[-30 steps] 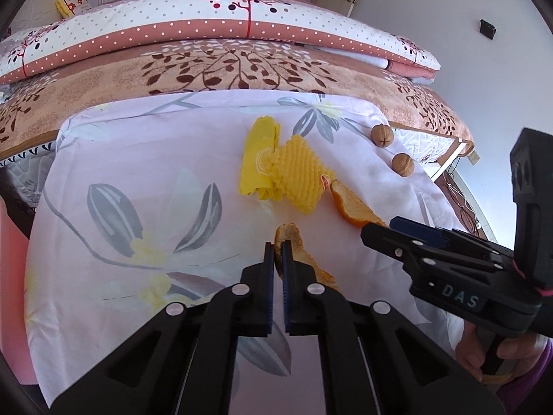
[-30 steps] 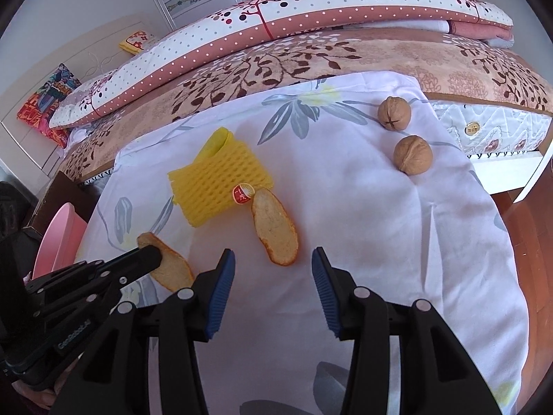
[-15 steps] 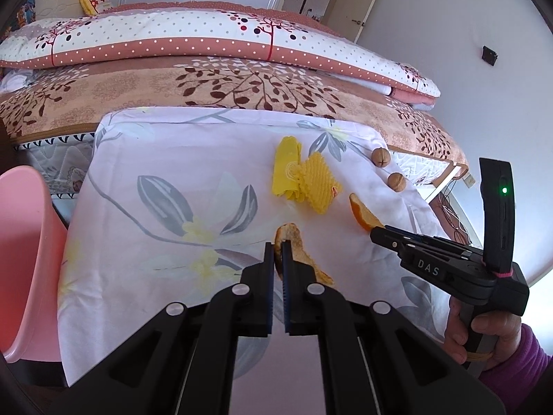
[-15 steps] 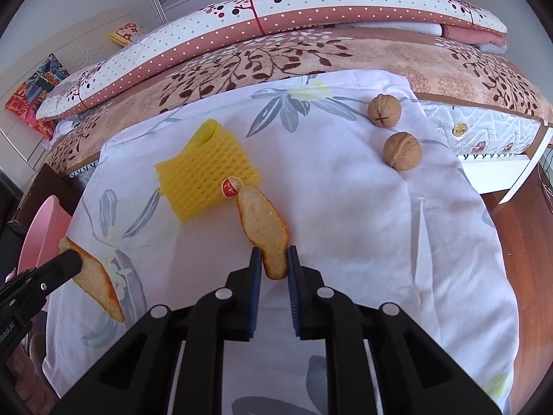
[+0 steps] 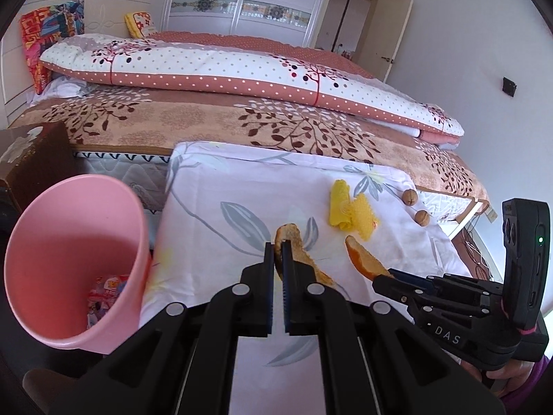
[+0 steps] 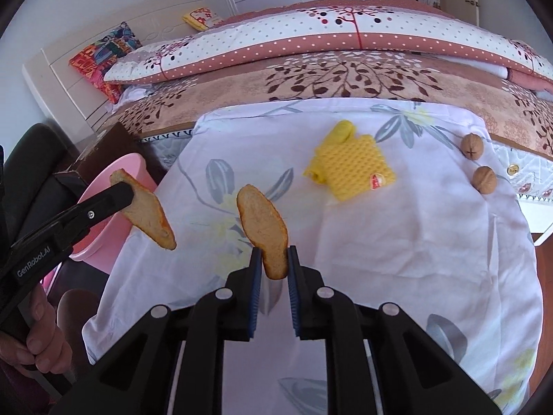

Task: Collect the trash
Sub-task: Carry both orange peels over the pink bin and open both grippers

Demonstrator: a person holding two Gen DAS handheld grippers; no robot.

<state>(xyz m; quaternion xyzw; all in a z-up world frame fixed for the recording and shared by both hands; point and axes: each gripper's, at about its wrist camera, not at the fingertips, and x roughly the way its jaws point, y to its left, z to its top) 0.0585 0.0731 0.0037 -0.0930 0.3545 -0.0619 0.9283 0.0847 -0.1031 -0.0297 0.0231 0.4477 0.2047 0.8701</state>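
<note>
From the left wrist, the left hand-held gripper [image 5: 277, 247] pinched one orange peel [image 5: 293, 242] above the floral cloth [image 5: 214, 228], beside a pink bin [image 5: 72, 263].

From the right wrist, the right hand-held gripper [image 6: 271, 259], jaws just closed, clamped another peel [image 6: 262, 228] clear of the cloth.

2 orange peels [image 6: 263, 221] [image 6: 149, 209] lifted; yellow foam net [image 6: 352, 166] flat on cloth.
</note>
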